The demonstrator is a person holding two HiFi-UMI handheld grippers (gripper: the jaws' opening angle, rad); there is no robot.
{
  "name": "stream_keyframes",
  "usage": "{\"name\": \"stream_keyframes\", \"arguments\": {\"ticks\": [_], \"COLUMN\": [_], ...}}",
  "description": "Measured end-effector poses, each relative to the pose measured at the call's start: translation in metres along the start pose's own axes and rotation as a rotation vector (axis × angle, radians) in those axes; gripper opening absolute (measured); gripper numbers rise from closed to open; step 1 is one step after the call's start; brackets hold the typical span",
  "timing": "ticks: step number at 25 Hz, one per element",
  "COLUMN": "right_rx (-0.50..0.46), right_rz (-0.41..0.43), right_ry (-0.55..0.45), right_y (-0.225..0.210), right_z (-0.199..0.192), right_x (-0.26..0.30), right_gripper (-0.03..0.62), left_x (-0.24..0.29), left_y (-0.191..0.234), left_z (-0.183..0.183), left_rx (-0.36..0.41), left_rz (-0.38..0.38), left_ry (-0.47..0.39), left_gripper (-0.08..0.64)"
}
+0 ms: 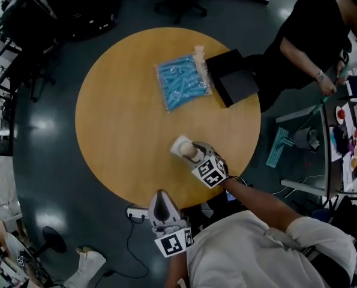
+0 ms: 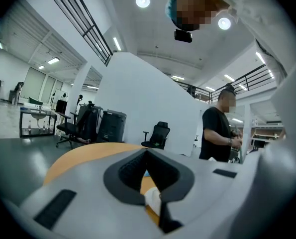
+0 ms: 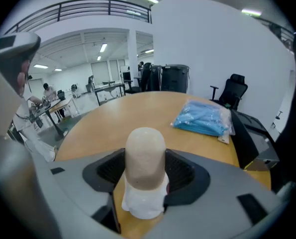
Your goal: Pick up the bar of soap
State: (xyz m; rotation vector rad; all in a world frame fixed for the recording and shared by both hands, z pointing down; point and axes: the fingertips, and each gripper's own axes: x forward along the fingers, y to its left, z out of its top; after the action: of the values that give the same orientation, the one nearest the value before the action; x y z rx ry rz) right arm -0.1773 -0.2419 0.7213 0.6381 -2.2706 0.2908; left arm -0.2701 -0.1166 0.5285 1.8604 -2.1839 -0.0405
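Head view, right claw (image 1: 192,153) apart around soap (image 1: 182,146), left claw (image 1: 160,201) closed, blue packet (image 1: 183,83) beyond

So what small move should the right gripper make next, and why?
Probably close the right gripper: the bar of soap sits between its open jaws, and the pads seem not to press it yet.

We get the head cam high up, looking steeply down on the whole round table (image 1: 118,131), from rather far. The left gripper (image 1: 161,200) cam sits low at the table's near rim and looks approx. level across the room. The right gripper (image 1: 192,151) cam is v. close over the tabletop, facing across it. With the head view it shares the blue bag (image 3: 203,117) and black box (image 3: 252,143). The left cam and head view share the person in black (image 2: 218,133).
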Motion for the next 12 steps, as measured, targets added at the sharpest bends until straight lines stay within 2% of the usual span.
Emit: {"name": "stream_keyframes", "arguments": {"ticks": [3, 8, 10, 12], "right_rx": [-0.01, -0.023, -0.012, 0.019], "right_rz": [-0.006, -0.023, -0.034, -0.036], "right_ry": [-0.183, -0.536, -0.632, -0.683], "right_y": [0.0, 0.006, 0.01, 0.012], "right_z": [0.035, 0.099, 0.111, 0.111], "right_x": [-0.051, -0.178, -0.223, -0.252], "right_gripper": [0.259, 0.259, 0.259, 0.259], "left_x": [-0.004, -0.013, -0.016, -0.017], "left_y": [-0.009, -0.035, -0.047, -0.06], "left_z": [0.011, 0.05, 0.063, 0.07], "left_rx": [0.002, 0.019, 0.024, 0.031], "left_rz": [-0.015, -0.054, -0.074, -0.094], "left_ry": [-0.019, -0.094, -0.12, -0.137], "left_gripper": [0.006, 0.006, 0.006, 0.008]}}
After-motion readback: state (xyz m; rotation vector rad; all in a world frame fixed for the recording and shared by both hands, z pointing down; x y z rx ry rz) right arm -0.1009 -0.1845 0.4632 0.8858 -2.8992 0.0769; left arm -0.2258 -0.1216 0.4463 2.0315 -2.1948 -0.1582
